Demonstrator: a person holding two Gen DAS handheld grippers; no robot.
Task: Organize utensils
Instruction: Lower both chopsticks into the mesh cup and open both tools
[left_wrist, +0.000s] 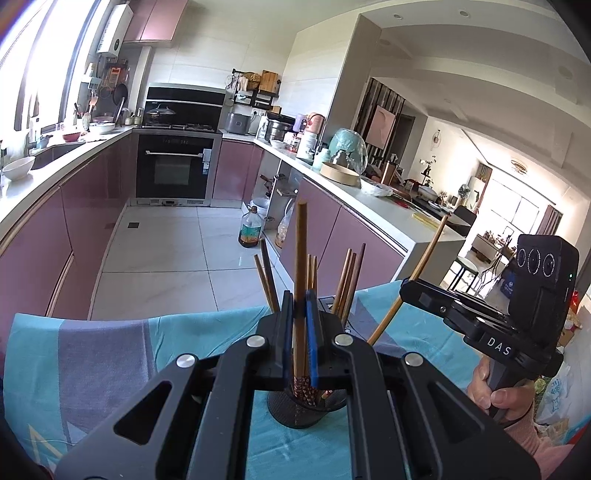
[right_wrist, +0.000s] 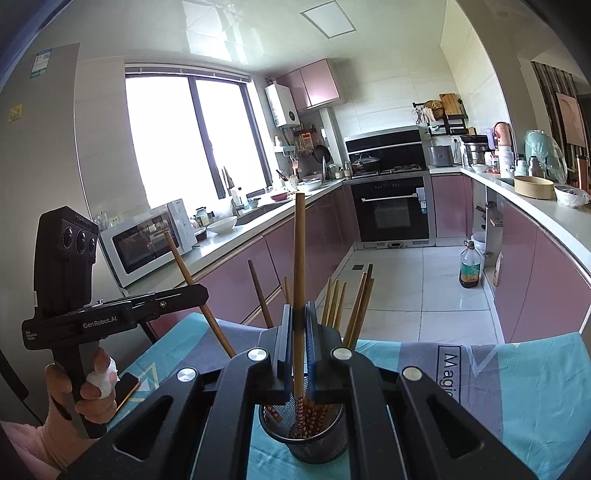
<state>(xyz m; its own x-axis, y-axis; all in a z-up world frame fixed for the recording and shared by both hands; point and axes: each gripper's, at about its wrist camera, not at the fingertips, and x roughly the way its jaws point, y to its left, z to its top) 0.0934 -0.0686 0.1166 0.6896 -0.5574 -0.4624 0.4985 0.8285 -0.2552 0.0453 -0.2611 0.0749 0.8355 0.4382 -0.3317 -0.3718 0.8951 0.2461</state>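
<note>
We're holding one chopstick (left_wrist: 300, 266) in each clenched gripper — left (left_wrist: 300, 325), right (right_wrist: 299, 325) — lowering both into the nearly full holder (right_wrist: 314, 439), few left visible.

Both the left gripper (left_wrist: 300, 314) and right gripper (right_wrist: 300, 325) seem clamped tight, held side by side.

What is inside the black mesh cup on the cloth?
The mesh cup holds a bunch of wooden chopsticks, patterned ends down. Each gripper, left and right, pinches one chopstick over it. The cup's bottom is hidden.
</note>
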